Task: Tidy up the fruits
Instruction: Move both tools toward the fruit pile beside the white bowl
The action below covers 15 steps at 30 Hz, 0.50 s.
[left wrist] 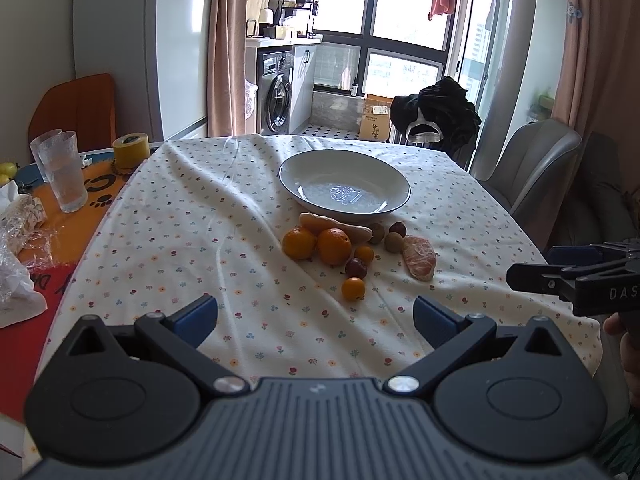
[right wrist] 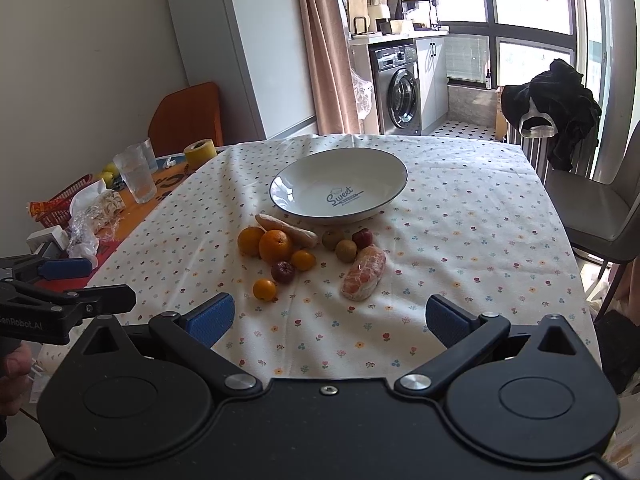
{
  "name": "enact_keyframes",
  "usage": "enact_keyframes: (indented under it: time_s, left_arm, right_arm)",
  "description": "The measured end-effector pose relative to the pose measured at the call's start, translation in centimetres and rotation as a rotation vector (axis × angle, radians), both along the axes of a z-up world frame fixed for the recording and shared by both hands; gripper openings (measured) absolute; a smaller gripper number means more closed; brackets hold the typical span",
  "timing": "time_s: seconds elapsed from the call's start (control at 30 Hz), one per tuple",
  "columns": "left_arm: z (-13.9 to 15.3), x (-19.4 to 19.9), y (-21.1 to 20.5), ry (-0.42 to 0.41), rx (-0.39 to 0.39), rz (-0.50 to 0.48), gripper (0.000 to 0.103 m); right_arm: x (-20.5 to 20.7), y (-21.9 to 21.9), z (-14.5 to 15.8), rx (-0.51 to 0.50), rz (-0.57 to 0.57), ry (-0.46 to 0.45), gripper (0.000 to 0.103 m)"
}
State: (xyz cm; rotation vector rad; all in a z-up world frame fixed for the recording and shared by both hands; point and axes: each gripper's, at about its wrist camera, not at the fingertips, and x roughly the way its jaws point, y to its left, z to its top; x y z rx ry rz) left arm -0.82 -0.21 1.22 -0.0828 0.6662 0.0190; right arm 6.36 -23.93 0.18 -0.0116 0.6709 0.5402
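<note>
Right wrist view | right gripper point(right wrist: 327, 320) fingers spread, nothing held | left gripper point(left wrist: 315, 318) likewise spread | fruits point(right wrist: 276, 246) heaped just before white bowl point(right wrist: 280, 188).

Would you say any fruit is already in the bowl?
No, the bowl is empty, and the fruit, such as the orange, lies on the cloth in front of it.

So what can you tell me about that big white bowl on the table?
The bowl is wide, shallow and white with a thin dark rim, and looks like glazed ceramic. Blue writing inside says "Sweet" under a small drawing. It sits upright on the flowered tablecloth, toward the far side, and has nothing in it. The fruit lies just in front; the long pale piece lies against its near edge or very close.
</note>
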Motion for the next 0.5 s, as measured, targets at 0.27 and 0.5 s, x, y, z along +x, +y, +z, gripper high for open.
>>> enact_keyframes:
  time_s: [0.27, 0.5]
  left_arm:
    - [0.02, -0.01, -0.18, 0.003, -0.003, -0.006, 0.103]
    - [-0.44, 0.29, -0.18, 0.008, -0.022, -0.017, 0.103]
  right_arm:
    - [0.05, 0.01, -0.04, 0.000, 0.000, 0.000, 0.103]
    - [0.19, 0.10, -0.55, -0.002, -0.001, 0.000, 0.103]
